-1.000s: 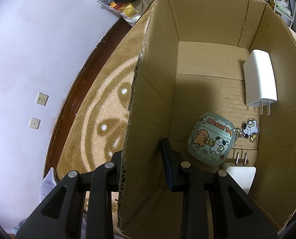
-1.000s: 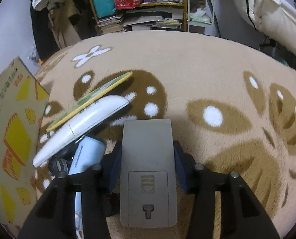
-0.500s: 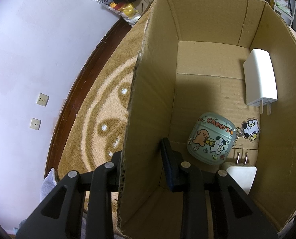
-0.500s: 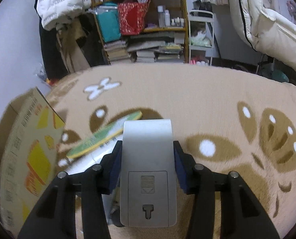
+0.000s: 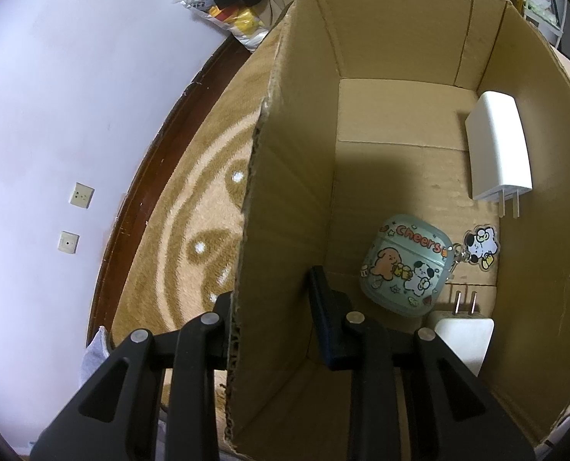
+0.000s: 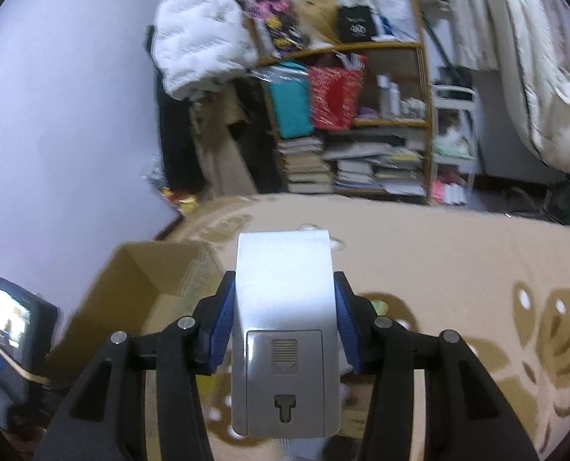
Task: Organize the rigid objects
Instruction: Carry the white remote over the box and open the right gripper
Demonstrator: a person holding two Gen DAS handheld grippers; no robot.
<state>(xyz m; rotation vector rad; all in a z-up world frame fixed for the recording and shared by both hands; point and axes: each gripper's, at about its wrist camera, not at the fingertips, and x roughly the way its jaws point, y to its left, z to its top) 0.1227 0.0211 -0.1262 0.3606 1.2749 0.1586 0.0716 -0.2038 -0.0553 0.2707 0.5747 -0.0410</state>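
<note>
Left tongs (image 5: 275, 307) clamped on the near side wall of the cardboard box (image 5: 285, 199): one finger outside the wall, the other inside, pads pressing the card between them. Box stands on a tan carpet (image 5: 193, 211) with brown swirls and white dots, close to a pale wall with two small socket plates (image 5: 80, 194). Inside the box, on the bottom: a white charger (image 5: 498, 157) against the far right wall, prongs pointing toward the camera; a pale green earbud case (image 5: 402, 265) printed with cartoon dogs, lying near the middle; a small dog charm (image 5: 481, 247) clipped to it, just to its right; a second white charger (image 5: 463, 336) at the near right, prongs pointing away, just beside the case. Right tongs (image 6: 285, 326) gripping a silver-grey mouse (image 6: 285, 330) by its two sides, blue pads tight against it, underside with its battery cover facing the camera. Mouse held in the air above the carpet, outside the box; the box's open top (image 6: 146, 280) shows lower left of it in the right wrist view. Background blurred: cluttered bookshelf (image 6: 362, 146), white padded jacket (image 6: 196, 38), small lit screen (image 6: 14, 315) at the far left edge.
</note>
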